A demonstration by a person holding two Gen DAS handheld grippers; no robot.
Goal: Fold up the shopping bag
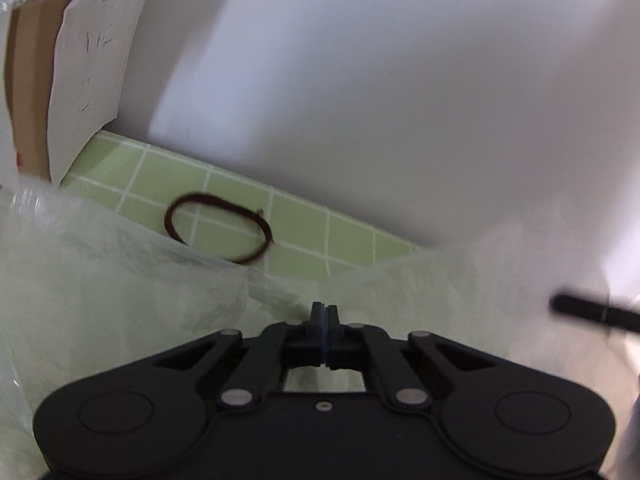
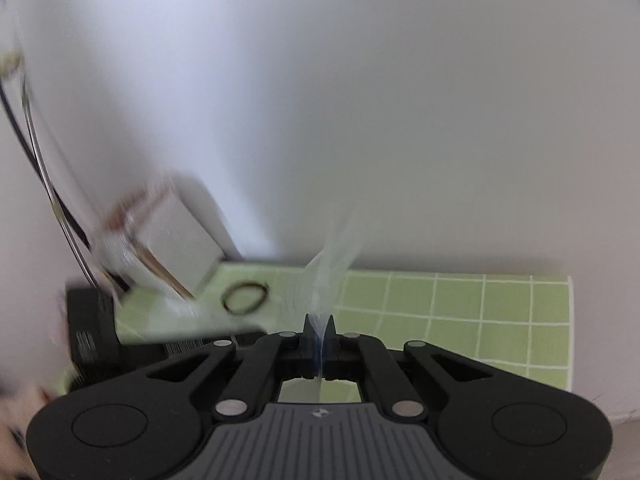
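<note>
A: Where is the shopping bag [image 1: 120, 280] sitting?

B: It is spreading ahead of and beside the left gripper [image 1: 325, 312], whose jaws are pressing together, seemingly on film, though blur is hiding the contact. The right gripper [image 2: 319, 326] is pinching a thin strip of bag rising just ahead of it.

A: What is threatening the fold?

B: The slick film is likely slipping free, or snagging the hair tie [image 1: 219, 227] lying beyond on the green mat [image 1: 296, 248].
</note>
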